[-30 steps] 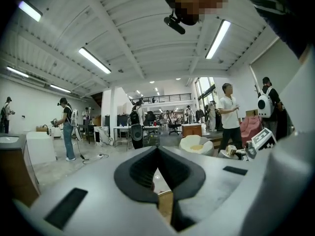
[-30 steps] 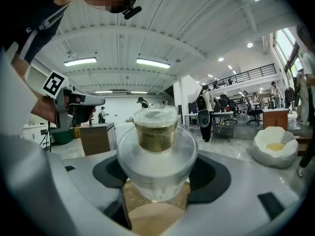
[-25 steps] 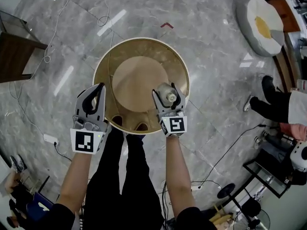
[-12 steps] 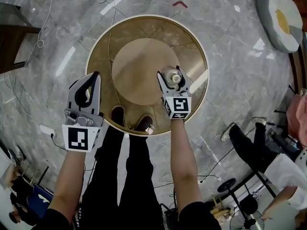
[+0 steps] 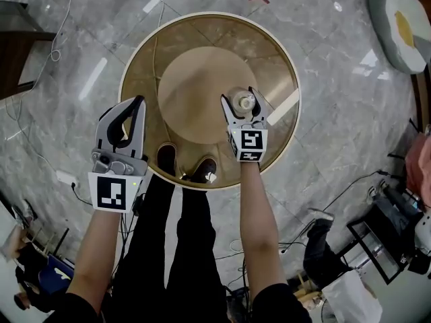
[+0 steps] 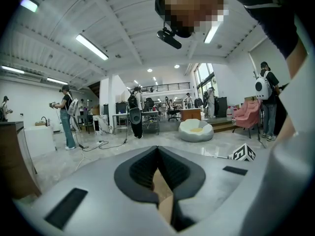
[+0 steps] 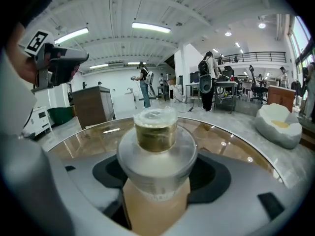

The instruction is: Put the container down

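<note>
Gripping the container [image 7: 156, 156] around its tan body just under the frosted shoulder, your right gripper [image 5: 241, 105] is clenched on it, jaws pressed to either side and the gold cap standing upright above them. That looks like the sensible place to hold it: the shoulder flares wider than the body, so it should catch on the jaws if the bottle starts to slide. I'd judge it small, rigid and fairly light, with a smooth round wall that could twist or slip in a loose pinch. It sits over the round glass table [image 5: 273, 52], at about 3 o'clock from the middle, on the edge of the tan disc [image 5: 192, 86] seen through the glass. Whether its base meets the glass, no view shows. Hard bottle on a hard top, so lower it gently and keep it upright; a narrow base may tip. Your left gripper [image 5: 137, 108] is closed on nothing, jaws together, at the 9 o'clock rim, well apart from the bottle.
</note>
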`<state>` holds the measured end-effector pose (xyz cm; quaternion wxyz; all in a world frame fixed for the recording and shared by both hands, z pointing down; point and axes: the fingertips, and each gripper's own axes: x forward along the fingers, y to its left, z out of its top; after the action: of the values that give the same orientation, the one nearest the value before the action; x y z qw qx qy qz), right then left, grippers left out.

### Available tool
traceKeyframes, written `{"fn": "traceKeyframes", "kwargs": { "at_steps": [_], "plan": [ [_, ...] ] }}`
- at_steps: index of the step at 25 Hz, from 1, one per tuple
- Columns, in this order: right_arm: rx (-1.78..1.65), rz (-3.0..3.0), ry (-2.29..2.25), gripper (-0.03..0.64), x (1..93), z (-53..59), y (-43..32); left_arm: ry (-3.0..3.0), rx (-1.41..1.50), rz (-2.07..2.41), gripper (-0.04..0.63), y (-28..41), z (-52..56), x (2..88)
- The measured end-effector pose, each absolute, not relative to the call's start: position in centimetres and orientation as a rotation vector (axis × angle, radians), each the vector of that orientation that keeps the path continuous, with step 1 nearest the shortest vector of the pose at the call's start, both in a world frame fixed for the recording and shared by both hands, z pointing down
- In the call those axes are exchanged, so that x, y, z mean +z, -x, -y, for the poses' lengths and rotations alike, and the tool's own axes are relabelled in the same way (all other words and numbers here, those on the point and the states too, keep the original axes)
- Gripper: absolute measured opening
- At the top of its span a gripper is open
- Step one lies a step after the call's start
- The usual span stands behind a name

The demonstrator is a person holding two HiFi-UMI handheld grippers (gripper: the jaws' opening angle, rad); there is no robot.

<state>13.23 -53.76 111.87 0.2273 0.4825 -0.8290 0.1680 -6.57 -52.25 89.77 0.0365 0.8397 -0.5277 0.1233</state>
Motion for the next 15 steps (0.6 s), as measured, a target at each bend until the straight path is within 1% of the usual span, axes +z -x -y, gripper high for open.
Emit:
{"fn": "traceKeyframes", "kwargs": {
  "at_steps": [15],
  "plan": [
    [0.421,2.251,-1.294,0.357,112.52,53.67,-12.5,-2.577,0.373,1.62,0.025,6.78,51.66,89.33]
  ]
}}
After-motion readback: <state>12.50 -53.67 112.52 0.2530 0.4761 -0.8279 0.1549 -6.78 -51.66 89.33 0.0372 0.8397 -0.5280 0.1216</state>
